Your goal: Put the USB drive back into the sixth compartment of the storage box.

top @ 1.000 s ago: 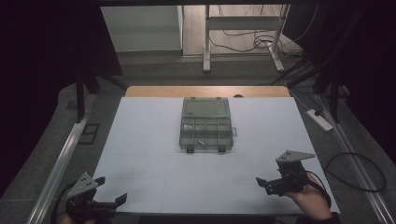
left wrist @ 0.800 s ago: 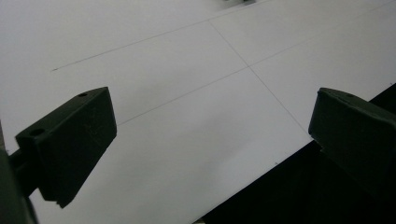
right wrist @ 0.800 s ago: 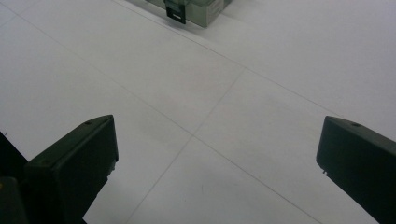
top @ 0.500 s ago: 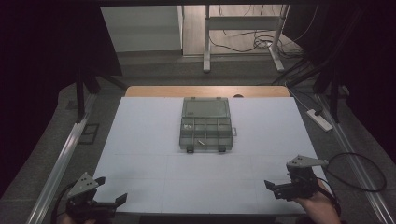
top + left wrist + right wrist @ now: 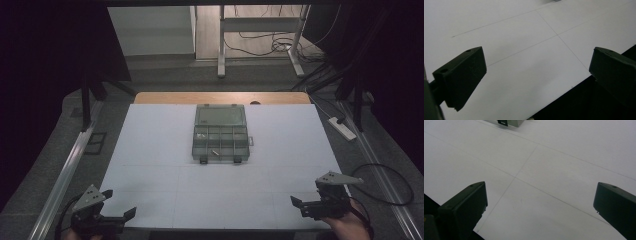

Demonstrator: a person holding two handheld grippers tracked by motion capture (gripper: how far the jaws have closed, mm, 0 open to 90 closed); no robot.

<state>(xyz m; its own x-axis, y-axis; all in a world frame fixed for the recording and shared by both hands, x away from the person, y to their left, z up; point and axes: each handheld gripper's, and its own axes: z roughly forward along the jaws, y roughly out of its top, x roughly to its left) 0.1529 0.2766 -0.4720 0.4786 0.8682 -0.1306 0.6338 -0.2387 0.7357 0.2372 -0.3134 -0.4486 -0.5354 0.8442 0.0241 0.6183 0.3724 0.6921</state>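
Note:
A clear grey compartment box (image 5: 220,134) lies open at the middle of the white table top (image 5: 165,150), its lid folded back away from me. A small metal part (image 5: 215,152) lies in one near compartment. My left gripper (image 5: 119,202) hovers at the table's near left corner, open and holding nothing. My right gripper (image 5: 306,197) hangs open at the near right edge, also holding nothing. In the left gripper view the left gripper (image 5: 536,72) has its jaws spread wide over bare white surface. The right gripper (image 5: 540,205) looks the same in the right gripper view, with the box's black latch (image 5: 503,122) at the top.
A strip of wooden table (image 5: 220,97) shows behind the white sheet. A white power strip (image 5: 342,127) and cables lie on the floor to the right. An aluminium rail (image 5: 65,170) runs along the left side. Metal desk legs (image 5: 220,45) stand at the back.
My right gripper has drawn back toward the near edge and a little to the right. The left gripper and the box have stayed where they were.

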